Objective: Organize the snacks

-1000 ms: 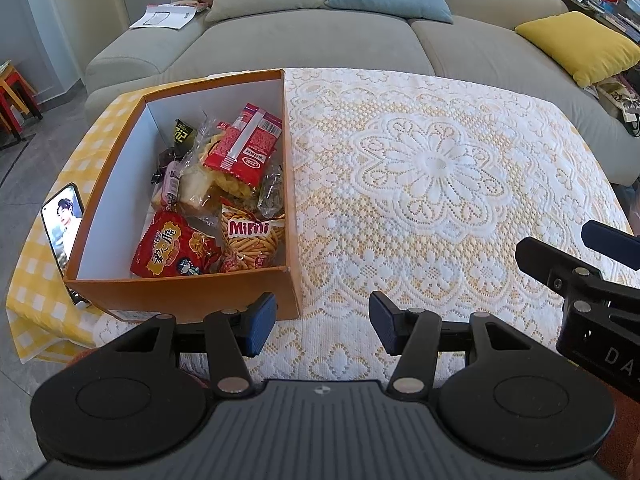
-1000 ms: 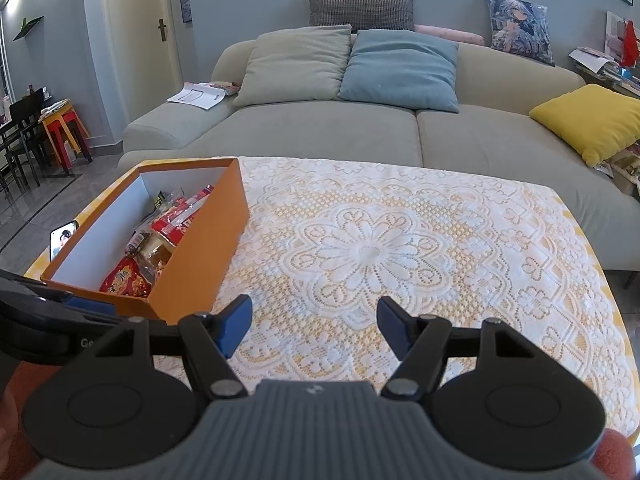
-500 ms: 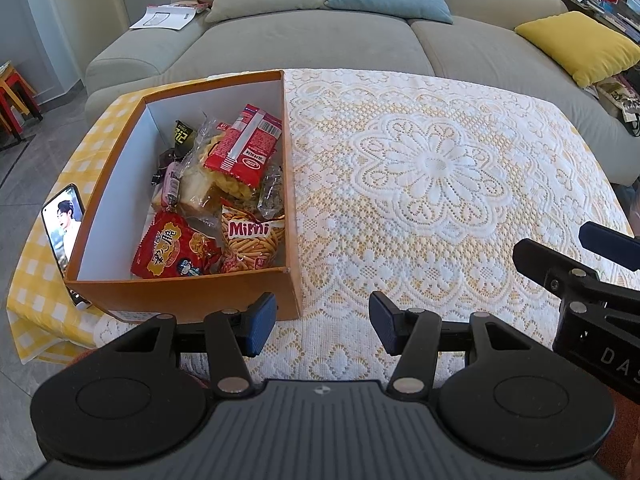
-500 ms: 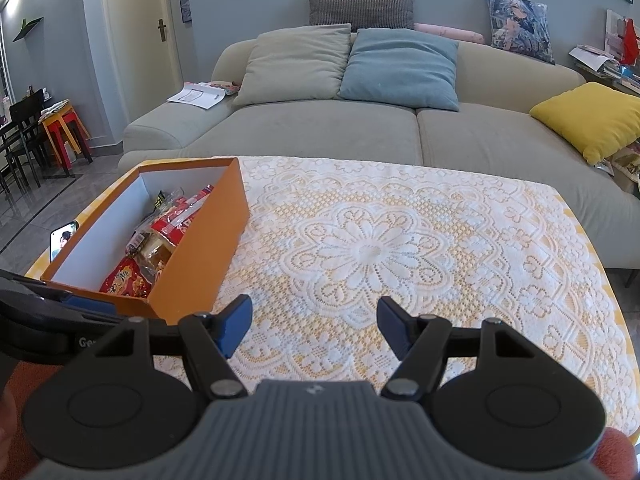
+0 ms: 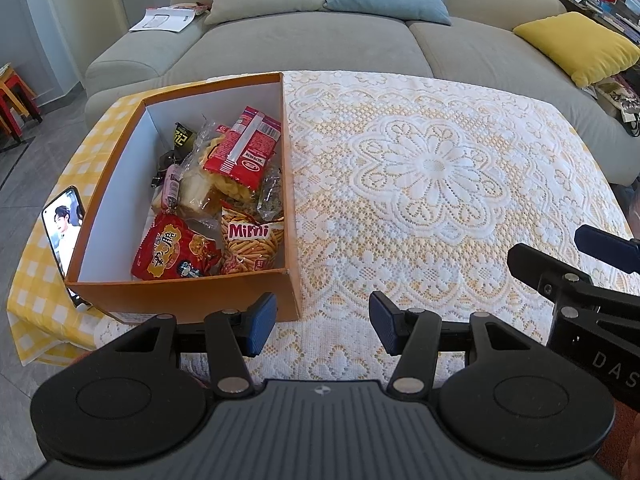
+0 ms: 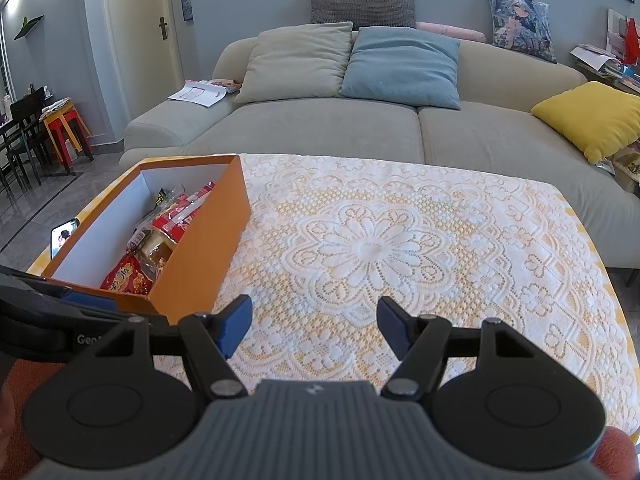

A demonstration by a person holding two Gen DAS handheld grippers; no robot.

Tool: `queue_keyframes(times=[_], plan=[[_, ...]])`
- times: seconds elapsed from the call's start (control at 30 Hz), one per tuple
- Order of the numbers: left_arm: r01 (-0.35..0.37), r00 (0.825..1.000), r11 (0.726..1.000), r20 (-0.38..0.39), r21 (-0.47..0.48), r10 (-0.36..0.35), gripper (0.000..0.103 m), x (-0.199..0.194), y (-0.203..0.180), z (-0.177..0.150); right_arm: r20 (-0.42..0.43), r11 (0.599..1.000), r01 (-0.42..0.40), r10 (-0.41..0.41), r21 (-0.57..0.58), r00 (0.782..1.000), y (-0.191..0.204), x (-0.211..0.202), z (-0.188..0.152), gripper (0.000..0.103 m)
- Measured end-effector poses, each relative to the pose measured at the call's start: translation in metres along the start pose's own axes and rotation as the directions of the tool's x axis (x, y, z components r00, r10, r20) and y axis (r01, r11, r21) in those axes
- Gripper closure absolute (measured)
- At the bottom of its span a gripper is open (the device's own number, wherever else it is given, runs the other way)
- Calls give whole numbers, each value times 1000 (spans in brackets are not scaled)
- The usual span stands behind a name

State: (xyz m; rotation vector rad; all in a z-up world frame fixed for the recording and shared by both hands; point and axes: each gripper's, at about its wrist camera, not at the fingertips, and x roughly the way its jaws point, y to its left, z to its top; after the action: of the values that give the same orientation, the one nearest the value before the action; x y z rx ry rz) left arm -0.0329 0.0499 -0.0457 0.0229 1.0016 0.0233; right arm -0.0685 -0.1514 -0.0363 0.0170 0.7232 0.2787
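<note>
Nothing has moved since the earlier frames: both grippers hang where they were, above the near edge of the table. Behind the table, a grey sofa (image 6: 332, 128) spans the room, with a yellow cushion (image 6: 592, 116) on its right end. A white lace cloth (image 5: 432, 168) covers the table, bare across its middle and right. On the table's left side sits an orange box (image 5: 184, 300), open-topped, holding the snacks: a red crisp bag (image 5: 172, 254), a Mimi stick-snack bag (image 5: 252, 244) and a red-and-white packet (image 5: 244, 148) on top. A phone (image 5: 62, 228) leans against the box's left wall. Left gripper (image 5: 322, 322) and right gripper (image 6: 314, 326) stand released, nothing between their blue pads.
</note>
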Motion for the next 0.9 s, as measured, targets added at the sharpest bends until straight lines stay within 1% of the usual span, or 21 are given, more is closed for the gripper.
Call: queue_keyframes(times=[0.9], plan=[[-4, 1000, 1000, 7, 2, 4, 39, -4, 2, 1, -3, 1000, -1, 1, 1, 1000, 1, 2, -2, 35]])
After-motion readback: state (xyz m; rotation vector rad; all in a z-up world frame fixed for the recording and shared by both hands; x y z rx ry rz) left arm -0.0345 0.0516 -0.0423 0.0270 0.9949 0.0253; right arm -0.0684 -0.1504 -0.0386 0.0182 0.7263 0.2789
